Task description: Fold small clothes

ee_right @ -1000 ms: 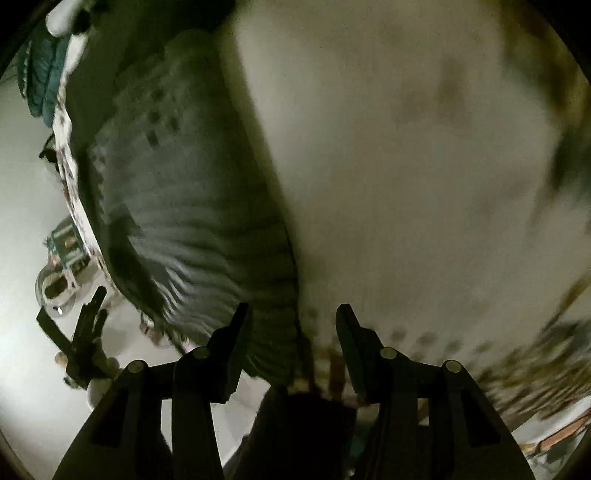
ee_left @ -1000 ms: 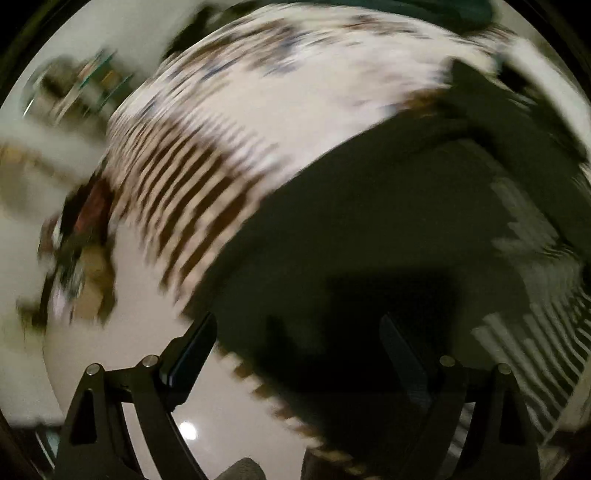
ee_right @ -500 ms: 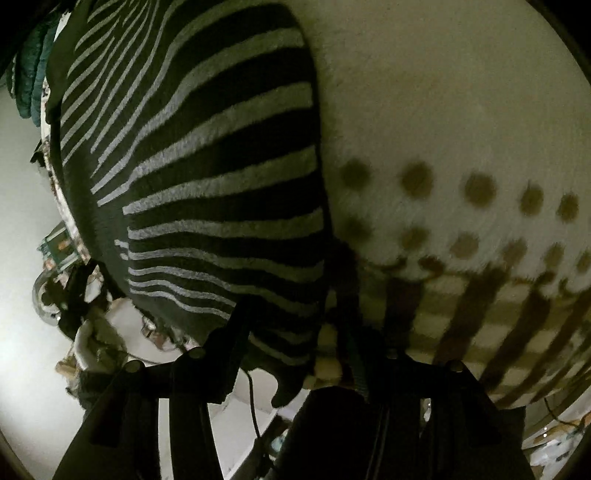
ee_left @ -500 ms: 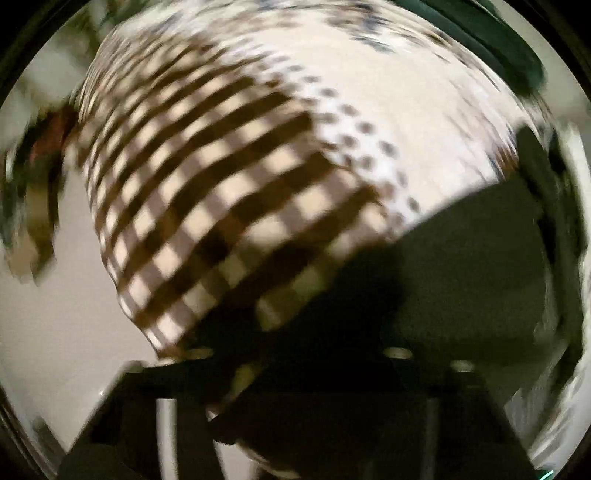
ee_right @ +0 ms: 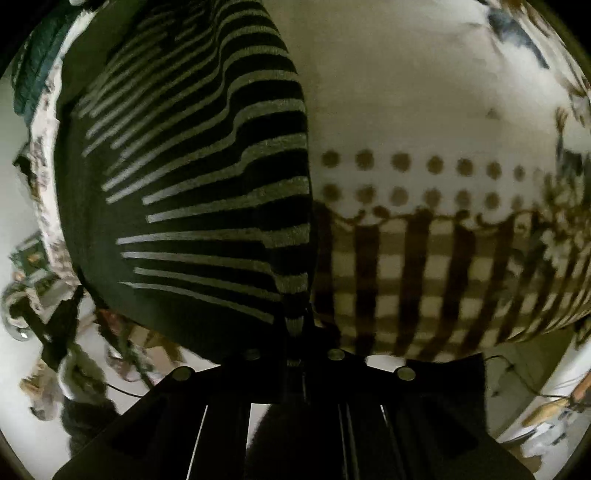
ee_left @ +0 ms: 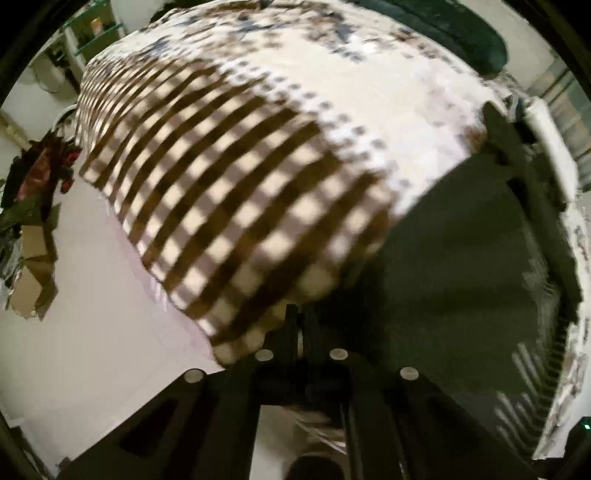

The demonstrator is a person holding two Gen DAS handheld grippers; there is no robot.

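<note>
Left gripper (ee_left: 300,325) has just closed, jaws together, pinching the near edge of the dark garment (ee_left: 461,280), right where it meets the checkered cloth (ee_left: 236,206) covering the tabletop. Right gripper (ee_right: 295,332) has just closed too, clamped on the striped hem corner of the same garment (ee_right: 192,192). Garment lies flat ahead of both grippers: right of the left one, left of the right one. Dotted band of cloth beyond. Teal fabric (ee_left: 454,33) at the far edge. Room clutter blurred.
</note>
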